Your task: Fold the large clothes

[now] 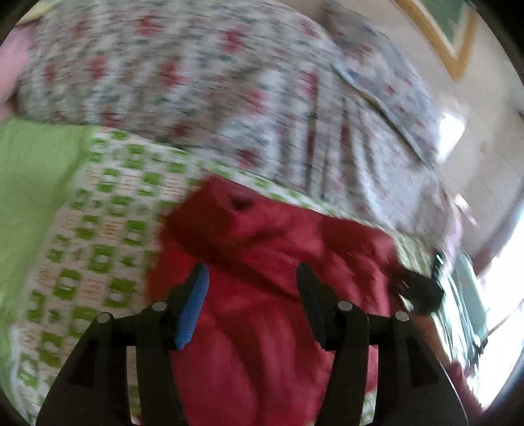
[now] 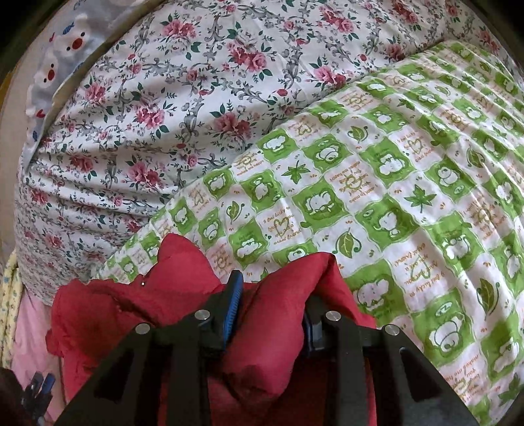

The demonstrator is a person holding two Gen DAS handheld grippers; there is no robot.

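Left wrist view, blurred by motion, L to R: green cloth (image 1: 29, 170) at far left, then the check sheet (image 1: 108, 236) w/ green squares, then the red garment (image 1: 268, 281) lying on that sheet. Floral quilt (image 1: 183, 75) fills the upper part behind both. Your left gripper (image 1: 252, 278) hangs over the garment, fingers spread wide apart, nothing between them; blue pad (image 1: 193, 308) shows on the L finger. Cannot tell if the tips touch the fabric. Framed picture (image 1: 448, 29) at top R, bright window light along the R edge. Dark object near R edge of the garment too blurred to name.

Right wrist view, sharp, L to R: pink cloth (image 2: 32, 331) at lower L, a bear-print cloth (image 2: 55, 62) at upper L, quilt (image 2: 183, 98) across top and L, sheet (image 2: 409, 196) from centre to R. Garment (image 2: 131, 311) sits at bottom centre on the sheet's near corner, bunched up. Your right gripper (image 2: 271, 304) is clamped on a raised fold of the garment: fabric is pinched between the pads and humps up over the R finger. Other gripper's blue tips (image 2: 39, 390) just visible at bottom L corner, beside the garment's L edge.
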